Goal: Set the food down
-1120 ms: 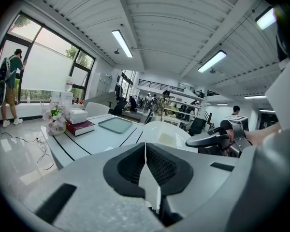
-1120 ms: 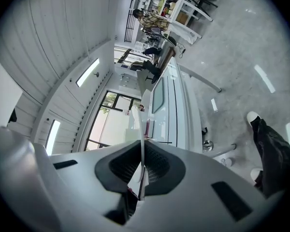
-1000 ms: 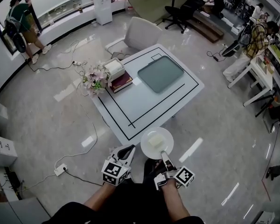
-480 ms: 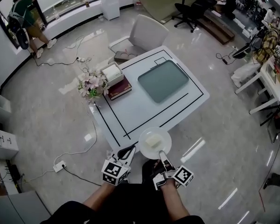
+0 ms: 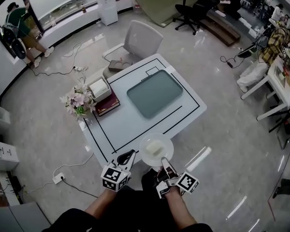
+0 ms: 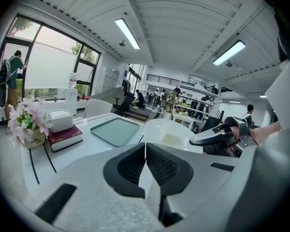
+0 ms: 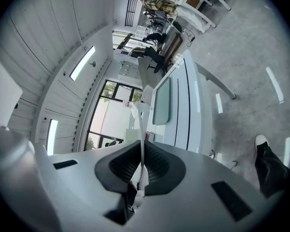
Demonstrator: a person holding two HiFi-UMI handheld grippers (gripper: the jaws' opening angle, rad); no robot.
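A round white plate [image 5: 156, 149] carries a pale yellow block of food [image 5: 153, 148]. It hangs level over the near corner of the white table [image 5: 135, 122]. My right gripper [image 5: 164, 163] is shut on the plate's near rim. In the right gripper view the plate [image 7: 137, 127] shows edge-on between the closed pads. My left gripper [image 5: 131, 154] is shut and empty, just left of the plate. In the left gripper view the plate [image 6: 166, 131], its food [image 6: 172, 140] and the right gripper [image 6: 217, 135] lie ahead and to the right of my left gripper [image 6: 145, 146].
The table holds a grey-green tray [image 5: 154, 93], a dark red book [image 5: 107, 105] with a white box [image 5: 99, 87] on it, and a flower pot [image 5: 77, 102] at its left corner. A white chair [image 5: 135, 41] stands at the far side. Cables run over the floor at left.
In the head view the table and the things on it have slid left. The plate stays in the right gripper near the table's near corner; both grippers hold their places.
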